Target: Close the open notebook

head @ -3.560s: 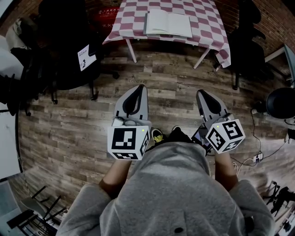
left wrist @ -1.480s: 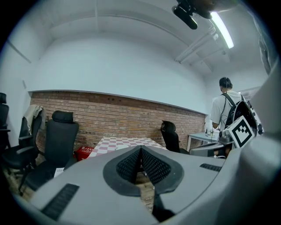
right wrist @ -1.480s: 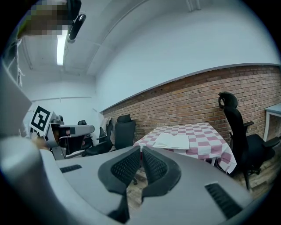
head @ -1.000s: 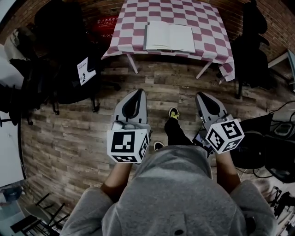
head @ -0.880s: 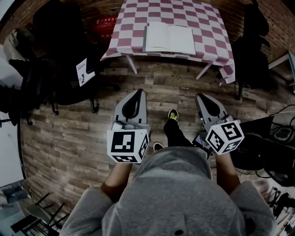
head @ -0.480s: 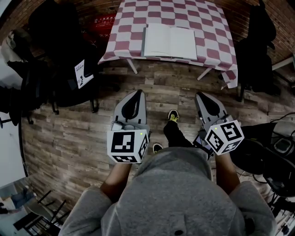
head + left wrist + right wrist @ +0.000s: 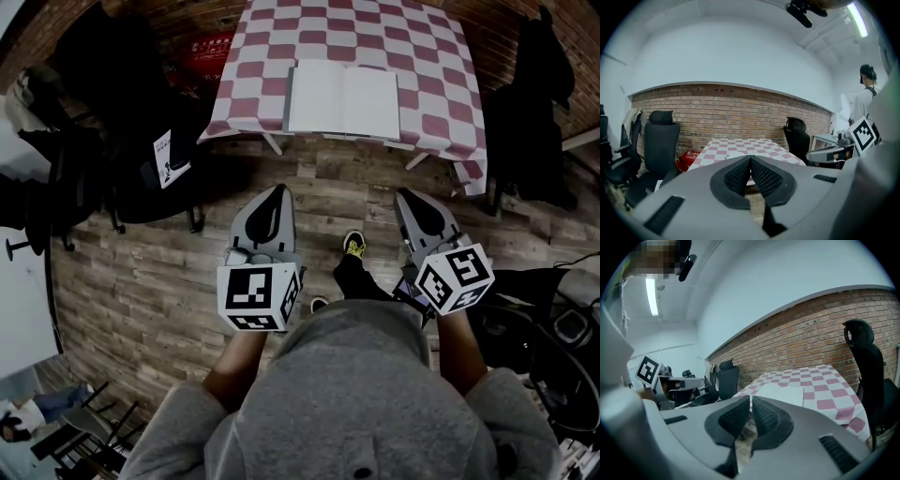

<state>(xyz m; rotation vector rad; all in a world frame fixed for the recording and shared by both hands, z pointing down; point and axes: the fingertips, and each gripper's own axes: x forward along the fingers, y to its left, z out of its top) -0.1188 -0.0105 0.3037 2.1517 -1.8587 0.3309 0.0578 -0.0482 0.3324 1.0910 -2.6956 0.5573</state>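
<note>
Jaws pressed together and empty, the left hand-held gripper (image 7: 278, 192) and right hand-held gripper (image 7: 405, 197) point forward side by side over the wooden floor (image 7: 141, 281) — well beyond them, the open notebook (image 7: 344, 99) lies flat on the checkered tabletop (image 7: 441, 84).

My head view looks steeply down from above; both gripper views look nearly level along their jaws, sharing the far bench (image 7: 441, 56).
</note>
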